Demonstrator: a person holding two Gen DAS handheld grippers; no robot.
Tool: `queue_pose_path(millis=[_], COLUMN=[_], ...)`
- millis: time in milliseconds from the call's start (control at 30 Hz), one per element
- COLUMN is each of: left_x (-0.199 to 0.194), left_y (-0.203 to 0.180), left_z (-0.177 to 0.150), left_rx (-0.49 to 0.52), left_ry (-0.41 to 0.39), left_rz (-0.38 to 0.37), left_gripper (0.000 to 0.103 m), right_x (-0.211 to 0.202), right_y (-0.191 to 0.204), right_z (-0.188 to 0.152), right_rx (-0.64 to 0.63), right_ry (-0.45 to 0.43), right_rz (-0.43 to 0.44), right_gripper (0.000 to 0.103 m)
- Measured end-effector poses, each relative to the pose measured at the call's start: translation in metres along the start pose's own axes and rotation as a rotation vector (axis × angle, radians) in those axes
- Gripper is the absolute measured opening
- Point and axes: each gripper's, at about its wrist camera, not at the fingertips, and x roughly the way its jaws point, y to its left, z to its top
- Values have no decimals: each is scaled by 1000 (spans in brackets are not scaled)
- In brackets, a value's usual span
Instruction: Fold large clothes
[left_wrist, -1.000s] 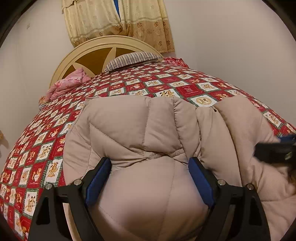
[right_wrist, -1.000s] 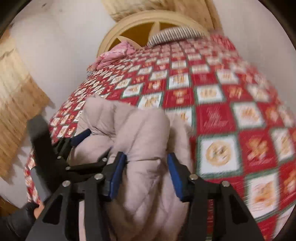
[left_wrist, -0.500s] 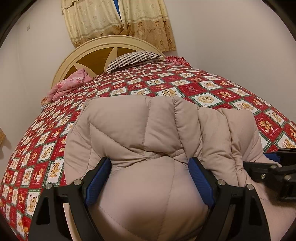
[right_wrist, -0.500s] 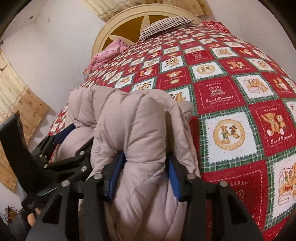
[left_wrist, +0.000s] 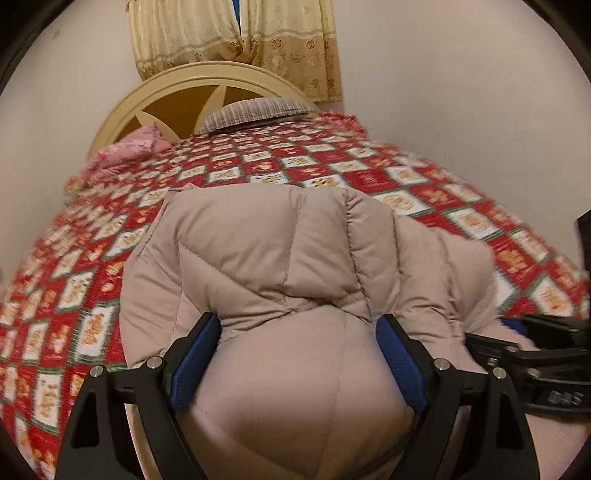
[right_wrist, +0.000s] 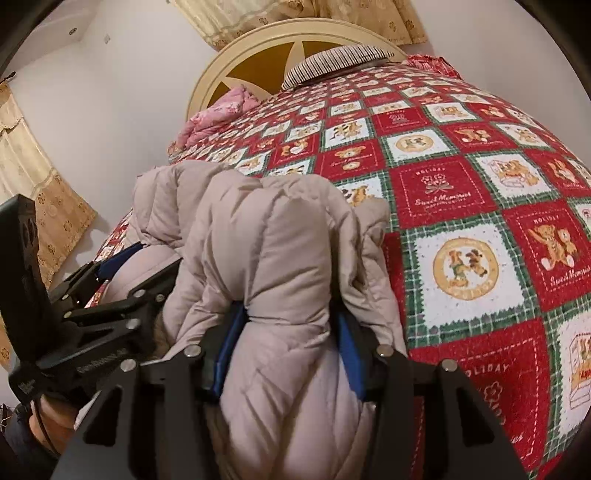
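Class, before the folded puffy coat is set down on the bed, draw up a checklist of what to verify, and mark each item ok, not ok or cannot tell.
1. Left gripper clamps the beige coat: ok.
2. Right gripper clamps its bundle: ok.
3. Bedspread beyond the coat free of things: ok.
4. Striped pillow and pink bedding well clear: ok.
5. Sleeves tucked inside: cannot tell.
6. Coat already resting on the bed: cannot tell.

Beige quilted puffer coat (left_wrist: 266, 251) lies bunched on the bed.
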Motion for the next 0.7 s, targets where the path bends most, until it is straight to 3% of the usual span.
queue_pose_path(millis=[133, 267, 367, 467, 533, 633, 700], left_x=[-33, -70, -64, -48, -26, 20, 60], left_y=[34, 84, 101, 90, 72, 46, 37], left_z=[-4, -20, -9, 26, 62, 88, 78], left_rx=[-123, -320, -391, -326, -226, -119, -73], left_ry=[-30, -105, -66, -36, -10, 75, 167], left_rz=[-159, -66, -89, -84, -61, 35, 119], left_gripper=[87, 87, 87, 87, 87, 87, 87], right_x=[-1, -1, -2, -2, -2, -3, -3], right_y=[-1, -8, -8, -6, -5, -5, -5], right_z=[-1, -3, -3, -3, -3, -4, -5], right_rx=[6, 36, 39, 34, 32, 33, 37], right_ry=[-7, -23, -28, -30, -31, -33, -36], right_rz=[14, 50, 56, 50, 47, 48, 50], right_gripper=[50, 50, 50, 50, 50, 50, 50])
